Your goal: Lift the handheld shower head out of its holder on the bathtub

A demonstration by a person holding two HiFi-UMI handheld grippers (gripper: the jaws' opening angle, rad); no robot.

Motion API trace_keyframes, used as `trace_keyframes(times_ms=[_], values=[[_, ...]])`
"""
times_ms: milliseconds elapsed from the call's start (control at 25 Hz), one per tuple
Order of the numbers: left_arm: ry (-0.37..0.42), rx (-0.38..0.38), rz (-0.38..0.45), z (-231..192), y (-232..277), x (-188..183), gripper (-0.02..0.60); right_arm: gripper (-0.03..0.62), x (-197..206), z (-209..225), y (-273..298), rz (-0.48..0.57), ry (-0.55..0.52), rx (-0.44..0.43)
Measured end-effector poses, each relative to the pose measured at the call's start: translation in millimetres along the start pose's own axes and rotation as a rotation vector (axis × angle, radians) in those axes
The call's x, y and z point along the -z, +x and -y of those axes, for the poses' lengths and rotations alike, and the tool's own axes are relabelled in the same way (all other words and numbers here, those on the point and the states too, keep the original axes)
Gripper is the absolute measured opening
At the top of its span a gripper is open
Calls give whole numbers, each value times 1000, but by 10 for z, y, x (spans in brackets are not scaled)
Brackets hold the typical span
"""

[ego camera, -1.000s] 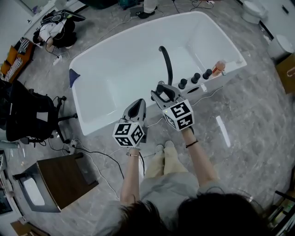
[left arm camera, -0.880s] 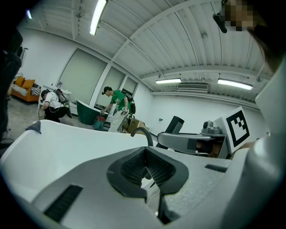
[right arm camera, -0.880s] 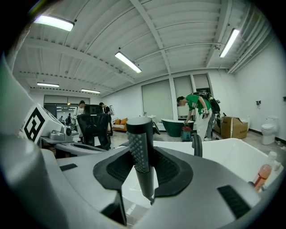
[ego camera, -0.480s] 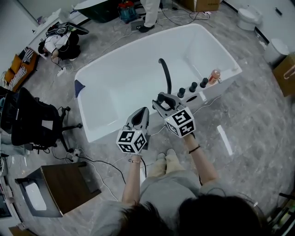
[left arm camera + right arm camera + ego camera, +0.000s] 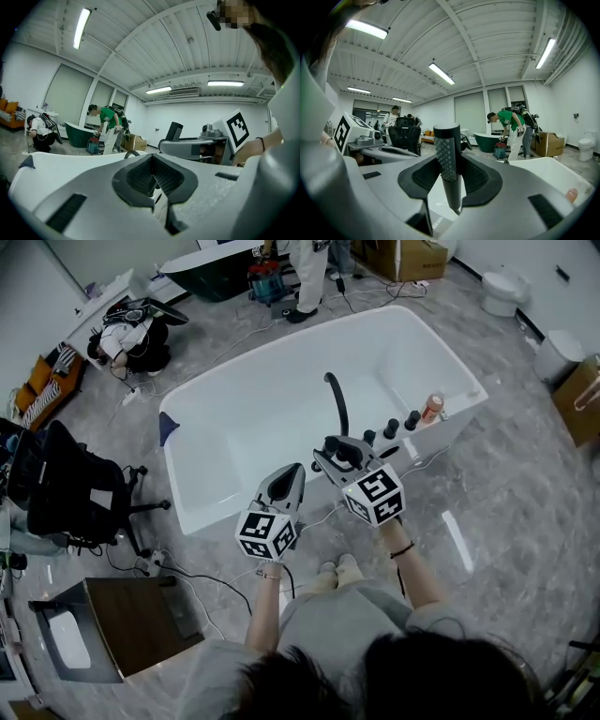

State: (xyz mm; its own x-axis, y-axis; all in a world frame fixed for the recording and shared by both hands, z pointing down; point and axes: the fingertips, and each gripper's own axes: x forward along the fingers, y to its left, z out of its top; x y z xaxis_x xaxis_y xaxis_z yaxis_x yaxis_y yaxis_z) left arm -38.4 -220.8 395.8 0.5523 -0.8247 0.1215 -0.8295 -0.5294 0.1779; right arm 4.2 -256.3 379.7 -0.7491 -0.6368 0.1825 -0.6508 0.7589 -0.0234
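In the right gripper view a black, stick-shaped shower head [image 5: 447, 157] with a dimpled face stands upright between the pads, and my right gripper [image 5: 449, 177] is shut on it. The head view shows that gripper [image 5: 332, 450] raised over the near rim of the white bathtub [image 5: 214, 510], by the black knobs [image 5: 390, 427]. My left gripper [image 5: 289, 476] hangs to its left, off the tub; its jaws [image 5: 154, 180] are shut with nothing in them. The holder is hidden behind the right gripper.
A curved black spout [image 5: 335, 399] rises from the tub's near side. An orange bottle [image 5: 430, 409] stands on the rim by the knobs. A black office chair [image 5: 70, 493] and dark table [image 5: 122, 624] stand at the left. A person in green [image 5: 511, 126] bends over beyond the tub. Cables cross the floor.
Both grippers have risen together near the tub's rim, the right one still shut on the shower head. The head view has drawn back, showing more of the room.
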Motion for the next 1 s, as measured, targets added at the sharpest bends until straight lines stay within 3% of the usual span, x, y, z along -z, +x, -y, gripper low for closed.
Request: trace_keyframes(times_ms=[1000], values=[[54,10,60,155,-136,-349,5,133,-414,-103,-228,114,32,37]])
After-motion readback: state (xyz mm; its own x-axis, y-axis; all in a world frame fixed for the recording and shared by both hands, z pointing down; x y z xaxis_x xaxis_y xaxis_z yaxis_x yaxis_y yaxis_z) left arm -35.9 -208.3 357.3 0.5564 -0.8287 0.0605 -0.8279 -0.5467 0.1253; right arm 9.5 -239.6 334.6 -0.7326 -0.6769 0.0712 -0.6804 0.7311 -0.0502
